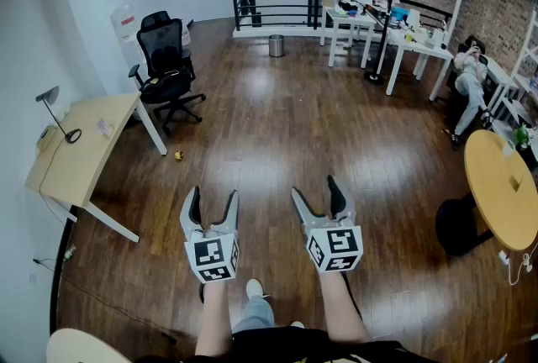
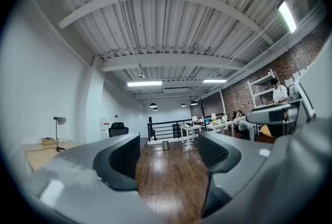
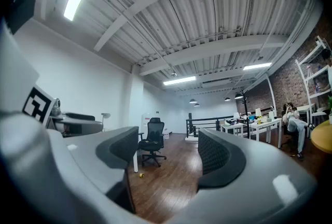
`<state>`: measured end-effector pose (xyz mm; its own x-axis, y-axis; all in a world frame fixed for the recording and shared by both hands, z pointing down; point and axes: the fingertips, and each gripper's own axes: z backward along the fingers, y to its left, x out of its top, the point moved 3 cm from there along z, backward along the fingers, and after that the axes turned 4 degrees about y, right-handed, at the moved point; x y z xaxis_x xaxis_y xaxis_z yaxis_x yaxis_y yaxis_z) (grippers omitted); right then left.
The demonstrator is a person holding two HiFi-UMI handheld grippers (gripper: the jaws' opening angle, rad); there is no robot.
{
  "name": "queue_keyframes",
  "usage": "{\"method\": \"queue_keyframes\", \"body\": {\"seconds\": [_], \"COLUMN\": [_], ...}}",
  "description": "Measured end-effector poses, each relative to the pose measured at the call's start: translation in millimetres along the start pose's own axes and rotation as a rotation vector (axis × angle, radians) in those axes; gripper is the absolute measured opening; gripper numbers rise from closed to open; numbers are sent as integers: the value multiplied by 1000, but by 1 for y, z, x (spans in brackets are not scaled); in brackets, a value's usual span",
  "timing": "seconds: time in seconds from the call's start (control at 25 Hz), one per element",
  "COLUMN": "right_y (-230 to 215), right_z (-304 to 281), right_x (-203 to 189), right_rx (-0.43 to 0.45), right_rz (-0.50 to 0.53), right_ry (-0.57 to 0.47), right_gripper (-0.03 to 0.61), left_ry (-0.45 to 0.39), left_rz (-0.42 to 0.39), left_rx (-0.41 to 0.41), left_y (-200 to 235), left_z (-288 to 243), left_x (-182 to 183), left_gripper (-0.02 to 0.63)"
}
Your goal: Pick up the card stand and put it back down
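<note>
Over glossy plank floor [image 1: 277,126], left gripper [image 1: 213,200] and right gripper [image 1: 315,192], ribbed jaws wide, empty.

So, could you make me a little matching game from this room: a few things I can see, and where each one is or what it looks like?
Things:
1. office chair
2. round table
3. bin
4. desk lamp

Descriptions:
a. stands on the wooden desk at the left
b. on the floor in front of the railing, at the far end
c. yellow top, at the right edge of the head view
d. black, on the floor past the wooden desk's far end

Pairs: 1-d, 2-c, 3-b, 4-a
</note>
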<state>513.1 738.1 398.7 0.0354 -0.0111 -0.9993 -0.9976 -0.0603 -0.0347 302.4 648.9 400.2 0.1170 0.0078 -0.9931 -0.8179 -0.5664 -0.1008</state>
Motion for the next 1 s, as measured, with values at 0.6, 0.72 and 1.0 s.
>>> {"method": "queue_keyframes", "body": {"seconds": [0.6,0.72,1.0], "right_y": [62,62,55], "right_z": [-178,-200,-287], "right_x": [17,17,-5], "right_rx": [-32,-9,92], "right_rz": [-43,-44,-162], "right_ry": [0,6,19], "right_gripper": [360,360,360], "left_ry": [26,32,94], "left_rz": [30,24,26], "left_rx": [-127,-125,-106], "left_y": [137,143,175], "left_z": [-140,-154,-223], "left_x": [-1,-4,-20], "left_gripper": [348,344,313]}}
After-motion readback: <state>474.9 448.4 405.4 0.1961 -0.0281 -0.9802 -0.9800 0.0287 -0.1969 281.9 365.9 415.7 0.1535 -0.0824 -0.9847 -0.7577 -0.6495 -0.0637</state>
